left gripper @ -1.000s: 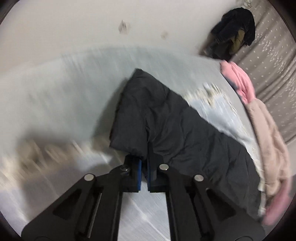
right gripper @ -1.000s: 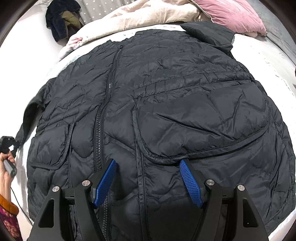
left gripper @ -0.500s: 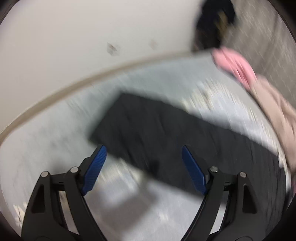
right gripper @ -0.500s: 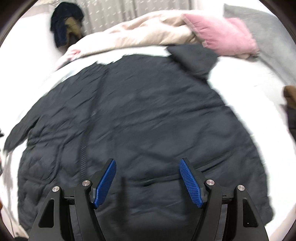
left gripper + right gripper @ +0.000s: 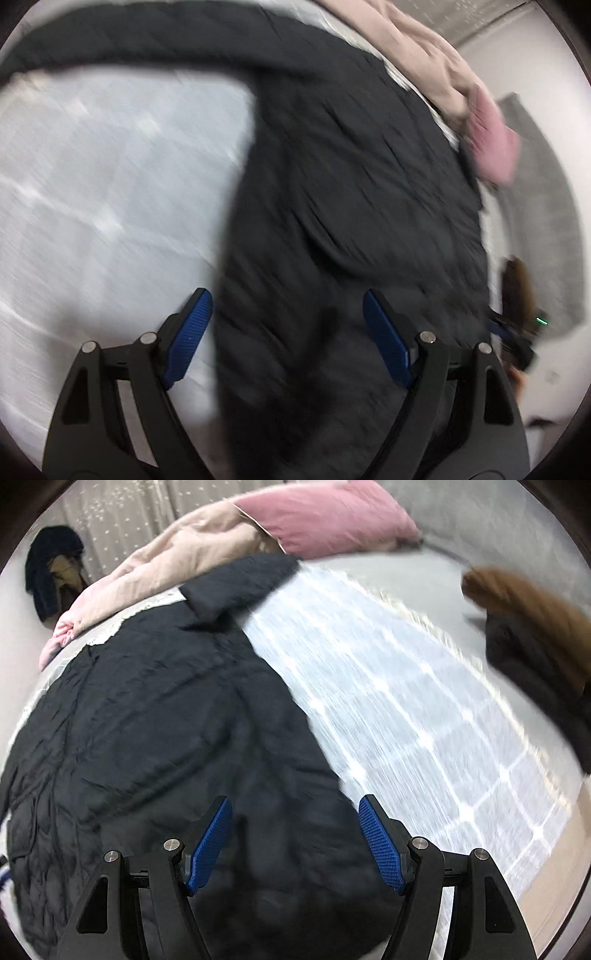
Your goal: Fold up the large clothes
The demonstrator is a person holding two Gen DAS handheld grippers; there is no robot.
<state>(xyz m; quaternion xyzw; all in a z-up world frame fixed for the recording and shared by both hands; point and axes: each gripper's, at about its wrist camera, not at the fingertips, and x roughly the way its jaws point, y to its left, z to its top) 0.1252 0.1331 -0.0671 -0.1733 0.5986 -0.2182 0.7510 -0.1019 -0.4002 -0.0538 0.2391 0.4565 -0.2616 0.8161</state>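
A large black quilted jacket [image 5: 155, 709] lies spread on a white bed sheet [image 5: 406, 709]. In the left wrist view the jacket [image 5: 351, 192] fills the middle, with one sleeve [image 5: 147, 40] stretched out to the upper left. My left gripper [image 5: 286, 325] is open and empty above the jacket's left edge. My right gripper [image 5: 295, 830] is open and empty above the jacket's right hem edge. The other sleeve [image 5: 240, 579] lies at the far end near the pillow. Both views are motion-blurred.
A beige duvet [image 5: 166, 565] and a pink pillow [image 5: 325, 517] lie along the far side of the bed. A brown and dark heap [image 5: 535, 627] lies at the right. Dark clothes [image 5: 51, 572] hang at the back left.
My left gripper let go of the sleeve, opened, and swung right over the jacket body. My right gripper stayed open and swung right towards the jacket's right edge.
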